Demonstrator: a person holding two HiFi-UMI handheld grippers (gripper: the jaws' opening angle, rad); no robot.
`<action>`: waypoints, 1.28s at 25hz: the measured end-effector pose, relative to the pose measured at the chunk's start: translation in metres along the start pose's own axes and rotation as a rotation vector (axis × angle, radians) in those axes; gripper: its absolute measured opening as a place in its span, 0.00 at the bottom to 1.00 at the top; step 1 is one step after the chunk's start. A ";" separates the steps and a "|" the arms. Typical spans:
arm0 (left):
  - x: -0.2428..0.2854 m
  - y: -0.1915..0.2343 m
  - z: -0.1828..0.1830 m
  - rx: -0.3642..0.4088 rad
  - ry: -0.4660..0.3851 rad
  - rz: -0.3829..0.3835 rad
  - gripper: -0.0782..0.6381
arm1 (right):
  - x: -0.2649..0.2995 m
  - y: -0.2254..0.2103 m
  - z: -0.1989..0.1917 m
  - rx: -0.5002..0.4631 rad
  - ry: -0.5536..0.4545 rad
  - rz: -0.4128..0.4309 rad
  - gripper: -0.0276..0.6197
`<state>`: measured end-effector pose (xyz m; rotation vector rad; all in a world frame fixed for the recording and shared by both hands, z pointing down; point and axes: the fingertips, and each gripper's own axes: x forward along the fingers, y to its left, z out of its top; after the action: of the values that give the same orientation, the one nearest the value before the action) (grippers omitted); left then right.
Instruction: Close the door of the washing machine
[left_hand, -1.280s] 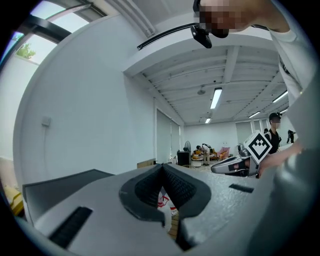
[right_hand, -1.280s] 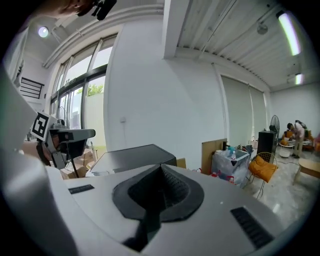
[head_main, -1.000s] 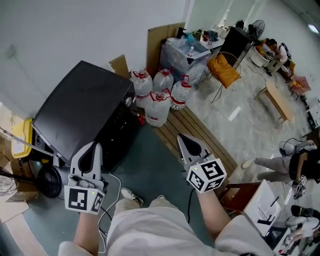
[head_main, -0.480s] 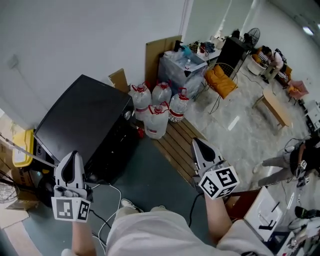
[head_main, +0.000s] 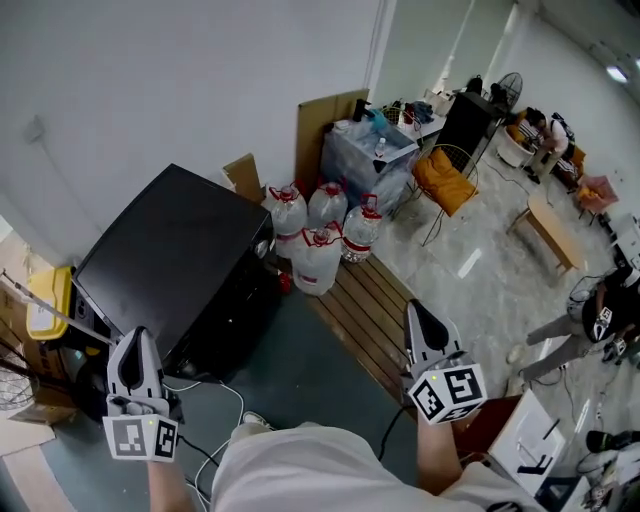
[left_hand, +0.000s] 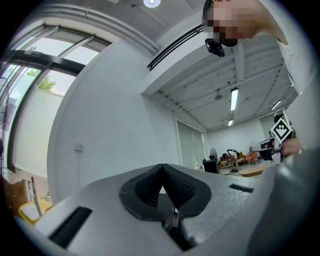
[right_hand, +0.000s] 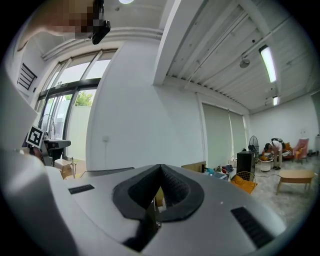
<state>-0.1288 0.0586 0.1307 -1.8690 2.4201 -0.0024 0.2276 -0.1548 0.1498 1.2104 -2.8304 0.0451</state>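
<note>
A black box-shaped washing machine stands against the white wall at the left of the head view; its dark front faces the floor in front of me, and I cannot make out its door. My left gripper hangs low at the left, just off the machine's near corner, shut and empty. My right gripper is over the slatted wooden board to the right, shut with nothing in it, well apart from the machine. In both gripper views the pads meet at the tip, left gripper, right gripper, and both point level at the wall.
Several large water jugs stand beside the machine's right side, with cardboard and a wrapped crate behind them. A yellow bin and floor cables lie at the left. A chair, a bench and people are far right.
Both grippers have drawn back toward me and apart: the left slid left, off the machine's front, the right moved right. Both stayed shut.
</note>
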 end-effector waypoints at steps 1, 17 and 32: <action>-0.001 0.001 -0.002 -0.003 0.003 0.006 0.12 | 0.000 0.000 -0.001 -0.003 0.003 -0.008 0.04; 0.010 0.010 0.003 -0.063 -0.036 0.013 0.12 | 0.019 0.047 0.016 0.011 -0.034 0.075 0.04; -0.003 -0.011 -0.008 -0.082 -0.005 -0.043 0.12 | 0.012 0.065 0.009 0.011 -0.027 0.082 0.04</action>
<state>-0.1182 0.0588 0.1396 -1.9525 2.4111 0.0999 0.1723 -0.1189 0.1418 1.1042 -2.9064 0.0492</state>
